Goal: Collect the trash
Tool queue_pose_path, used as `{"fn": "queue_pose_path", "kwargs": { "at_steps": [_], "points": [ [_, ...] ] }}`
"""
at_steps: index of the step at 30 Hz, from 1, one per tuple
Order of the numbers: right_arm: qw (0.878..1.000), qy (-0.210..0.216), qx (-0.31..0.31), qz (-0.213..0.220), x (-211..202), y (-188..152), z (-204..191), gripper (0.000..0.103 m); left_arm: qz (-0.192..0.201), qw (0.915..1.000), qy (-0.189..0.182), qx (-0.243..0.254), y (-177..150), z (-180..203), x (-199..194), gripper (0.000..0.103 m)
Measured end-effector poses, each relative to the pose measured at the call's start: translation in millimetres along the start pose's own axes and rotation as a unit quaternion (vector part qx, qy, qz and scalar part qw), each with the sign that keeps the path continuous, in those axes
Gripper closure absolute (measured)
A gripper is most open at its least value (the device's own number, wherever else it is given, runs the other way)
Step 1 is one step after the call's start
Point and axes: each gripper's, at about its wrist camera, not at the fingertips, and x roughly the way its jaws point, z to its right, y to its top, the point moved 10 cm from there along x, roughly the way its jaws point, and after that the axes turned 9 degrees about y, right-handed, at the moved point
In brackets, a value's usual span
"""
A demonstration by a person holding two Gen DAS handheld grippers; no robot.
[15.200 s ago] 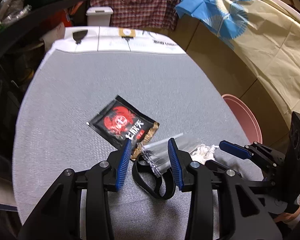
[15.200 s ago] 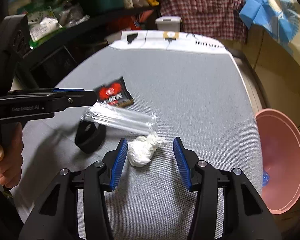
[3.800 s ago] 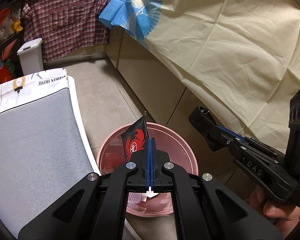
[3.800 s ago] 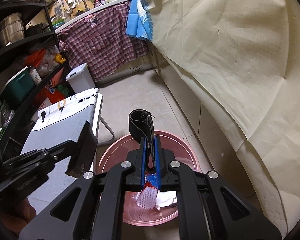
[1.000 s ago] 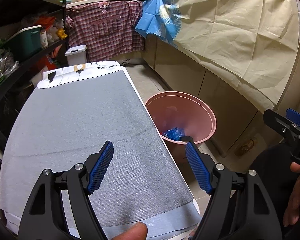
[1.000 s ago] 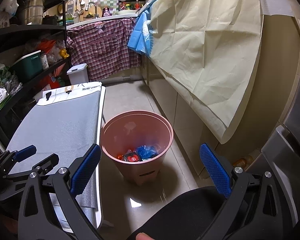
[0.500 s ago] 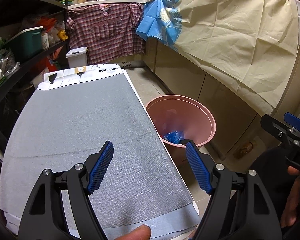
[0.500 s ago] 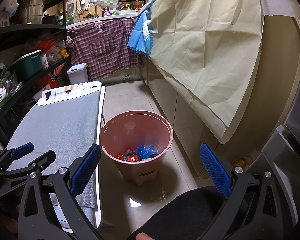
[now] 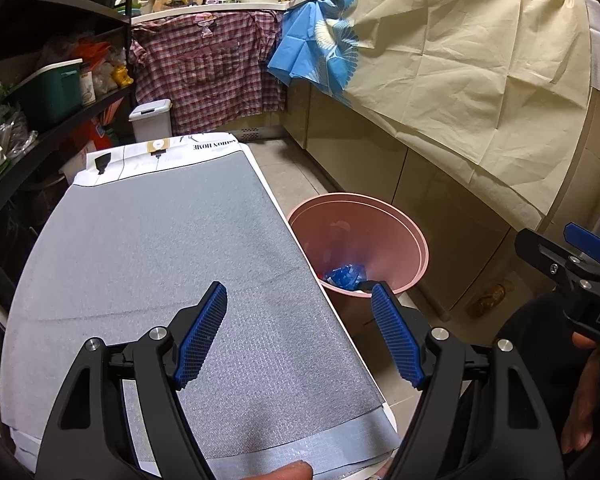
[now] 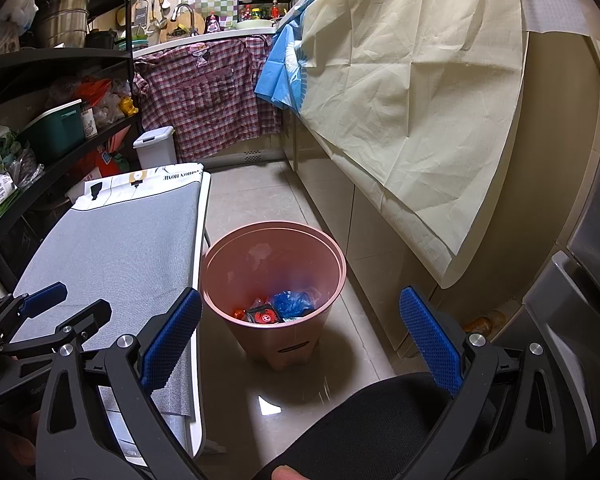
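Holding both tools above the scene, we keep the left gripper [image 9: 296,336] with its blue pads spread wide apart and nothing between them, over the near end of the grey worktop [image 9: 148,248]. The right gripper [image 10: 300,340] is just as wide open and just as empty, hanging above the tiled floor [image 10: 256,196] with a dark rounded shape, which we cannot identify, below it. Between its pads in the right wrist view stands the pink bin [image 10: 274,264], upright on the floor just beside the long edge of the worktop. The trash [image 10: 278,308] lies at the bottom of that bin: a blue crumpled wrapper, a black packet with a red emblem and some orange scraps, all bunched together. From the left wrist view we see only the blue wrapper [image 9: 346,274] over the bin's rim [image 9: 416,236]. The worktop's grey cover is bare, with a white printed strip at its far end. A cream cloth [image 10: 412,92] hangs over the cabinets to the right, and a checked shirt [image 9: 208,68] hangs at the back.
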Motion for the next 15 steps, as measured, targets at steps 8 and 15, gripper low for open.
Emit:
{"fn": "queue_pose_path", "kwargs": {
  "at_steps": [8, 15],
  "points": [
    [1.0, 0.0, 0.0, 0.0, -0.2, 0.1, 0.3, 0.006, 0.003, 1.0, -0.001, 0.002, -0.7, 1.8, -0.7, 0.03],
    [1.0, 0.0, 0.0, 0.0, -0.3, 0.1, 0.4, 0.006, 0.004, 1.0, -0.002, 0.003, -1.1, 2.6, -1.4, 0.03]
  ]
}}
